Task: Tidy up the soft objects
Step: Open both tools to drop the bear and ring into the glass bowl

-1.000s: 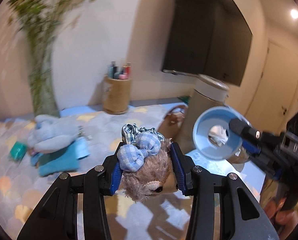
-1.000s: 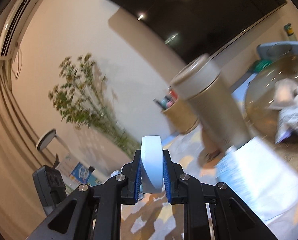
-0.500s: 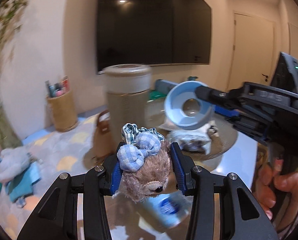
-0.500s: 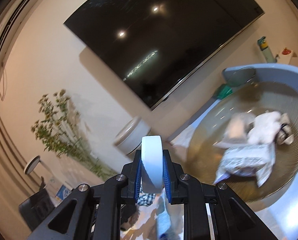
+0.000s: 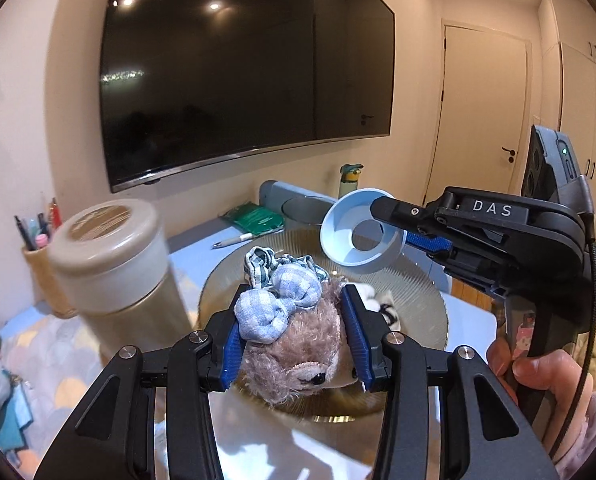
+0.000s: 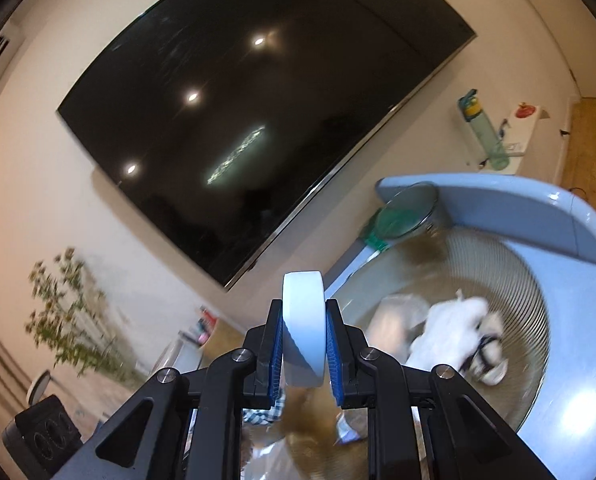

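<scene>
My left gripper is shut on a brown plush bear with a blue checked bow. It holds the bear over the near rim of a ribbed glass bowl. My right gripper is shut on a pale blue roll of tape, held edge-on above the bowl. The roll of tape and right gripper also show in the left wrist view, at the bowl's far right. A white plush toy and a pale packet lie in the bowl.
A beige lidded jar stands left of the bowl. A pen holder, a pen, a green packet and a grey-blue box sit behind on the table. A dark TV hangs on the wall.
Both grippers swung right, from the patterned cloth and pen holder to above the glass bowl. The bear and the tape roll stayed gripped throughout.
</scene>
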`<state>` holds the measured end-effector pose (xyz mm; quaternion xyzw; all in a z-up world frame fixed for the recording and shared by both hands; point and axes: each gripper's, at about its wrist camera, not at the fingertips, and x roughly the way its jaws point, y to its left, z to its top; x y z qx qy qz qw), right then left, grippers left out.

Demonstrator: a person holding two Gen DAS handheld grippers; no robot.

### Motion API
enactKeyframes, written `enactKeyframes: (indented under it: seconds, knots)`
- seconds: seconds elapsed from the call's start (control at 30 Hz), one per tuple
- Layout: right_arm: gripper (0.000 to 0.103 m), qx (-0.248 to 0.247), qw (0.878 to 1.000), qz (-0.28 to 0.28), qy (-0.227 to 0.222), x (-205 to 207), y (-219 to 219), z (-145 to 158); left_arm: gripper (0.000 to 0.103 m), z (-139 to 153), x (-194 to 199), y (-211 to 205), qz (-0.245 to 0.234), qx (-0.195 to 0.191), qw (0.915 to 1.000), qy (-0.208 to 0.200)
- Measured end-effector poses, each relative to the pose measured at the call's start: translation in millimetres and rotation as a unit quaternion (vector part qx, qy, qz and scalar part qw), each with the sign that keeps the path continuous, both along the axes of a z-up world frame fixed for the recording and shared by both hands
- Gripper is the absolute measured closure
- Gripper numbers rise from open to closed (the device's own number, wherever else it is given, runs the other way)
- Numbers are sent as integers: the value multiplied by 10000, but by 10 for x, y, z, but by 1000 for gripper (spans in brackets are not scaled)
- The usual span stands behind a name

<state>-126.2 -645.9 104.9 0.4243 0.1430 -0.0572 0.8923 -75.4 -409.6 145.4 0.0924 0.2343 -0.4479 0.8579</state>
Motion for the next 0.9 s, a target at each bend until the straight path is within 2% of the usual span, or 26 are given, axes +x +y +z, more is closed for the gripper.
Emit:
enactKeyframes:
  seconds: [0.2,0.27,0.3,0.37,0.4,0.43,0.47,0.5,0.53,0.6,0.73,0.9]
  knots:
    - [84,154,9996,-85,224,192,-285,-90,61,-100,97,-185,-96,81,9998,139]
    - [84,193,9993,-53,302,256,-326,-130,57,-129,143,-199,-110,89,9996,243]
    - [84,216,9992,-8,341,289,-334,-152,52,-141,168,-216,-103,122,9995,270]
    - [82,270,9984,150,483,383,-342,-203,33,-155,166,-246,-14,239,9995,197]
    - [70,313,9974,205,618,428,-334,-229,25,-160,148,-260,-40,263,9995,158]
    - [41,357,9959,217,800,468,-332,-251,8,-168,143,-276,-43,317,9994,144]
    - [27,334,9953,167,893,472,-323,-253,1,-174,131,-295,-58,386,9991,147]
    - [7,255,9953,73,931,459,-313,-237,1,-174,106,-306,-108,419,9989,157]
    - [1,147,9956,-44,928,429,-301,-210,1,-173,76,-318,-157,452,9987,149]
    - [1,-17,9956,-193,919,357,-283,-145,1,-177,29,-346,-177,514,9984,124]
    - [1,53,9950,-127,985,305,-287,-112,1,-178,-33,-343,-235,559,9979,211]
    - [1,24,9942,-191,1062,221,-222,-56,1,-156,-131,-326,-281,637,9975,131]
